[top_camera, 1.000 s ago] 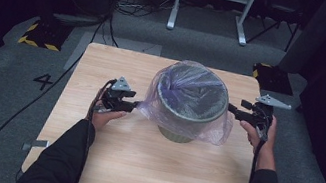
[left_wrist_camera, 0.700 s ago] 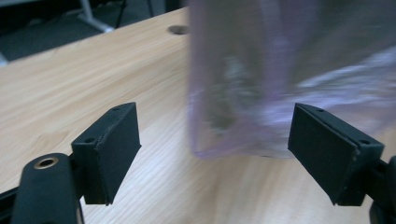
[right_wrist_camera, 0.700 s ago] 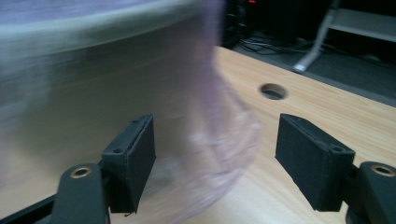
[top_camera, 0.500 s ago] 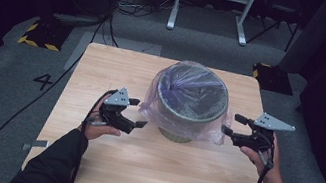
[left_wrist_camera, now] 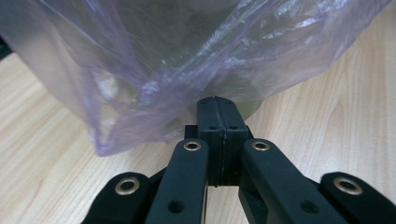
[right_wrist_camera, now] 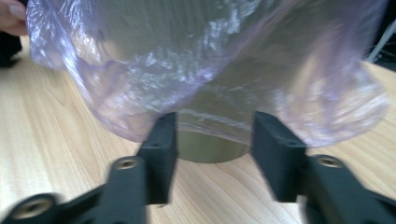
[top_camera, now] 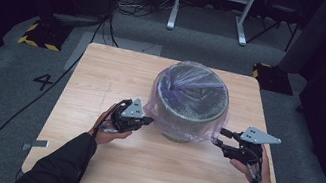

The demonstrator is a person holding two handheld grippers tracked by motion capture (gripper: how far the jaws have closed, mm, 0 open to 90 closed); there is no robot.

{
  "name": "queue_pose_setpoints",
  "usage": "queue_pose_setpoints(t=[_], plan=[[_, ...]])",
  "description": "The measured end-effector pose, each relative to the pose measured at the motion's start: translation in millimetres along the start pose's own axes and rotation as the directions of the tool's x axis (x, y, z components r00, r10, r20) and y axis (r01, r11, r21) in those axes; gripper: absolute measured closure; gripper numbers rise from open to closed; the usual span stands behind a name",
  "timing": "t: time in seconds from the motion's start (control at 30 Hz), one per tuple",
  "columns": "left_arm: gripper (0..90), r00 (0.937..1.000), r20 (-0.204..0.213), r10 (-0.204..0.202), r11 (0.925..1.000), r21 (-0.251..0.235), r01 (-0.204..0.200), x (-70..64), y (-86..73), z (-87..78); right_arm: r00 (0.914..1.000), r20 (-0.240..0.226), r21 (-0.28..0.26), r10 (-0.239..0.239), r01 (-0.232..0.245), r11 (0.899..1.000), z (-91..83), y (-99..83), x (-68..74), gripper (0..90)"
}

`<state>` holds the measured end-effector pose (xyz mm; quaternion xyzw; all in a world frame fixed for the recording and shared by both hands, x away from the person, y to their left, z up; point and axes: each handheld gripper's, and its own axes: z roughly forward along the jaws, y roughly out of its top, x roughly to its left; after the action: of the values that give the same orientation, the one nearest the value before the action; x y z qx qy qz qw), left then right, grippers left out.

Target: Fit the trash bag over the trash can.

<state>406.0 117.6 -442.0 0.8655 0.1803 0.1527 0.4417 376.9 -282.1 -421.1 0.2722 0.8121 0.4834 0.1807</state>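
A grey round bin point(top_camera: 185, 126) stands in the middle of the wooden table point(top_camera: 103, 76), with a thin purple plastic bag point(top_camera: 192, 89) lining it and folded down over its rim. My left gripper point(top_camera: 148, 119) is at the bin's lower left side. In the left gripper view it point(left_wrist_camera: 217, 100) is shut on the bag's hanging edge point(left_wrist_camera: 163, 60), whose creases run into the tips. My right gripper point(top_camera: 219, 141) is low at the bin's right side. In the right gripper view it point(right_wrist_camera: 215, 126) is open, with the bag's hem point(right_wrist_camera: 210, 60) and the bin's base point(right_wrist_camera: 205, 149) just beyond its jaws.
The table's near half is bare wood. On the grey floor lie a yellow-and-black striped block point(top_camera: 39, 34) at the left, a black block point(top_camera: 271, 76) at the right, a painted 4 point(top_camera: 43, 81) and cables. A white metal stand point(top_camera: 212, 3) is behind the table.
Both grippers have come down from rim height towards the table and nearer the person. The bag's skirt has been drawn lower over the bin's sides.
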Motion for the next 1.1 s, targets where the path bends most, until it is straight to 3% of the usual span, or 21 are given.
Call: queue_pose_setpoints(t=[0.03,0.13,0.23,0.3,0.43,0.5,0.53,0.6,0.63,0.7,0.73,0.77,0.87,0.9,0.97,1.03,1.1], plan=[[89.9,1.0,0.003,-0.005,1.0,0.006,0.005,0.6,-1.3,2.1,0.9999,-0.016,0.012,-0.005,0.005,1.0,7.2,-3.6,0.3,76.3],[89.9,0.9999,0.007,-0.009,0.9992,0.04,0.009,1.0,-6.5,10.7,0.9997,-0.02,0.023,-0.013,0.013,1.0,13.4,-8.1,0.6,88.2],[90.0,1.0,0.003,0.003,0.9972,0.075,-0.003,1.1,-10.1,17.1,0.9994,-0.033,0.05,0.004,-0.003,0.999,19.7,-13.3,-1.0,90.0],[90.0,0.9999,0.007,-0.014,0.9967,0.08,0.014,1.6,-13.4,20.6,0.9993,-0.032,0.047,0.019,-0.018,0.999,21.6,-16.6,-3.5,90.0],[89.9,0.9993,0.009,-0.036,0.9972,0.067,0.035,1.2,-17.7,19.5,0.9981,-0.022,0.097,0.057,-0.055,0.994,29.6,-26.1,-9.0,90.0],[87.3,0.9995,0.006,-0.03,0.9973,0.066,0.03,0.4,-19.2,17.7,0.9978,-0.015,0.1,0.064,-0.063,0.993,30.2,-28.6,-10.4,90.0],[77.9,0.9993,0.007,-0.036,0.9967,0.074,0.035,-0.7,-22.5,15.3,0.9985,0.001,0.111,0.055,-0.055,0.992,28.9,-30.3,-10.5,90.0],[74.7,0.9993,0.007,-0.035,0.9966,0.075,0.035,-1.6,-25.1,13.3,0.9987,0.007,0.12,0.05,-0.05,0.992,28.0,-31.7,-11.0,90.0],[62.2,0.9992,0.004,-0.039,0.9961,0.079,0.038,-2.1,-26.6,11.9,0.9984,0.021,0.134,0.052,-0.055,0.99,25.7,-35.7,-13.2,86.3],[50.0,0.9977,-0.004,-0.068,0.9933,0.093,0.068,-3.5,-33.2,5.0,0.998,0.034,0.161,0.054,-0.059,0.985,22.7,-40.8,-16.2,76.0],[44.1,0.9977,-0.004,-0.068,0.9933,0.093,0.068,-3.5,-33.2,5.0,0.998,0.034,0.161,0.054,-0.059,0.985,22.7,-40.8,-16.2,76.0],[44.1,0.9975,-0.009,-0.069,0.9924,0.102,0.07,-3.7,-35.6,1.6,0.9971,0.041,0.172,0.065,-0.071,0.983,21.0,-43.2,-17.9,66.1],[28.3,0.9943,-0.01,-0.106,0.9866,0.124,0.106,-5.2,-43.2,-7.7,0.9948,0.062,0.179,0.081,-0.091,0.98,12.6,-48.5,-21.9,49.0],[26.5,0.9936,-0.022,-0.11,0.9861,0.122,0.112,-6.5,-46.5,-11.0,0.9943,0.059,0.167,0.089,-0.098,0.981,8.8,-49.2,-22.8,42.8],[20.4,0.9929,-0.004,-0.119,0.9845,0.129,0.118,-9.3,-53.5,-17.2,0.9912,0.078,0.135,0.106,-0.116,0.984,-3.0,-47.7,-23.9,27.0],[17.4,0.9913,-0.006,-0.132,0.9818,0.138,0.131,-12.1,-58.5,-20.8,0.9904,0.079,0.124,0.113,-0.122,0.985,-5.8,-46.9,-23.5,25.5],[16.3,0.9907,-0.004,-0.136,0.9803,0.144,0.135,-15.6,-64.7,-24.0,0.9889,0.094,0.078,0.115,-0.122,0.989,-16.0,-41.6,-21.2,21.8]])
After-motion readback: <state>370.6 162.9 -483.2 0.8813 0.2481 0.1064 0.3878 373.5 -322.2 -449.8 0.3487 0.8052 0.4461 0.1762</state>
